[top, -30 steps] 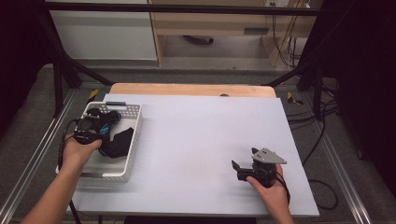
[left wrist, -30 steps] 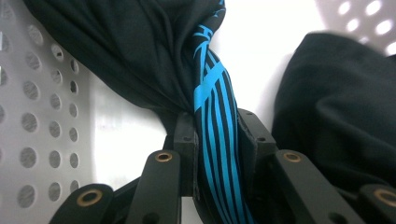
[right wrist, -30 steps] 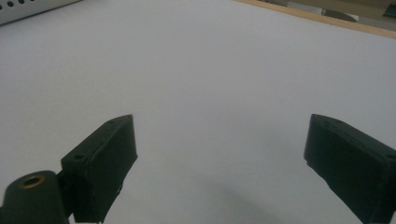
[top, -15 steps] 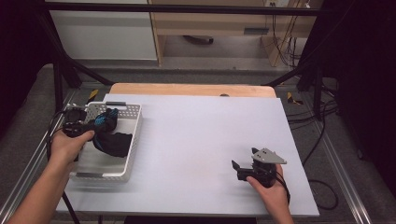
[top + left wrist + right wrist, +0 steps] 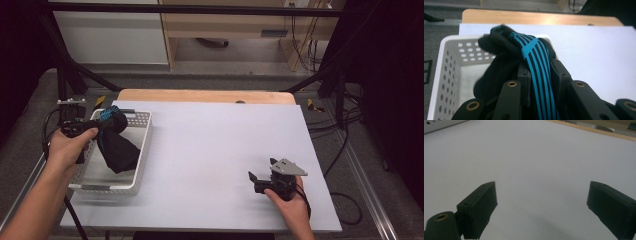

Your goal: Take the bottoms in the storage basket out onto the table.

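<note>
A black garment with a blue-and-black striped band hangs from my left gripper, which is shut on the striped band. The black cloth droops into a white perforated basket at the table's left side, lifted above its floor. In the left gripper view the basket's wall lies below and behind the cloth. My right gripper rests low over the white table near its front right. Its jaws stand wide apart in the right gripper view, with bare table between them.
A wooden strip runs along the table's far edge. Black frame bars and cables stand around the table on both sides. A corner of the basket shows far off in the right gripper view.
My left gripper has moved left and up, lifting the black garment out of the basket's bottom. The right gripper has stayed still.
</note>
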A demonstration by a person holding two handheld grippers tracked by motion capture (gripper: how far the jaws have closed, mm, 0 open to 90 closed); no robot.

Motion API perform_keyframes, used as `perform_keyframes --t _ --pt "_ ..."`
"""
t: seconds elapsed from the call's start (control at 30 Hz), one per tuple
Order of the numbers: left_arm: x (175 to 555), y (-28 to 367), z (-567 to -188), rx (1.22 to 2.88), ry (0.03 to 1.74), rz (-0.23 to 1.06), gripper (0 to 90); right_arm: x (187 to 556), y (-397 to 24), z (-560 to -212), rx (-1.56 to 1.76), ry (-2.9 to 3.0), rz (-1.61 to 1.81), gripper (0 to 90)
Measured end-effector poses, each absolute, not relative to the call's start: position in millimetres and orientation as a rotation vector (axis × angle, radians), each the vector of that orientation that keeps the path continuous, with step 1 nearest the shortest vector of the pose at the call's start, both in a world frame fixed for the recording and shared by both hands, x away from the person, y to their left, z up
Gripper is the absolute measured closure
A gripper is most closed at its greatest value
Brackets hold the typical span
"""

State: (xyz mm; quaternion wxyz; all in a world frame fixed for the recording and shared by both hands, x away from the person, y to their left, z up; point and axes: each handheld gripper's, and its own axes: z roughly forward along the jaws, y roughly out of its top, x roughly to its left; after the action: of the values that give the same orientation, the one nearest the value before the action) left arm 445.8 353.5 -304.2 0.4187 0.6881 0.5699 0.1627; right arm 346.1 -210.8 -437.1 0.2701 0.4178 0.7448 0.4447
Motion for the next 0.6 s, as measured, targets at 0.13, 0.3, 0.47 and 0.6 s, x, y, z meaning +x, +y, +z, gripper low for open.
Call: perform_keyframes --t 0.13,0.3,0.47,0.6 --pt "445.9 350.4 -294.1 1.704 1.407 0.399 72.4 346.1 -210.7 -437.2 1.13 2.007 1.199 9.7" --pt "446.2 345.0 -281.6 1.683 1.378 0.407 72.4 346.2 -210.6 -437.3 1.131 2.007 1.198 9.7" --pt "447.1 340.7 -270.5 1.654 1.362 0.406 72.4 346.1 -210.7 -437.3 1.134 2.007 1.2 9.6" --pt "448.6 338.1 -263.1 1.629 1.348 0.394 72.4 346.3 -210.9 -437.2 1.134 2.007 1.202 9.1"
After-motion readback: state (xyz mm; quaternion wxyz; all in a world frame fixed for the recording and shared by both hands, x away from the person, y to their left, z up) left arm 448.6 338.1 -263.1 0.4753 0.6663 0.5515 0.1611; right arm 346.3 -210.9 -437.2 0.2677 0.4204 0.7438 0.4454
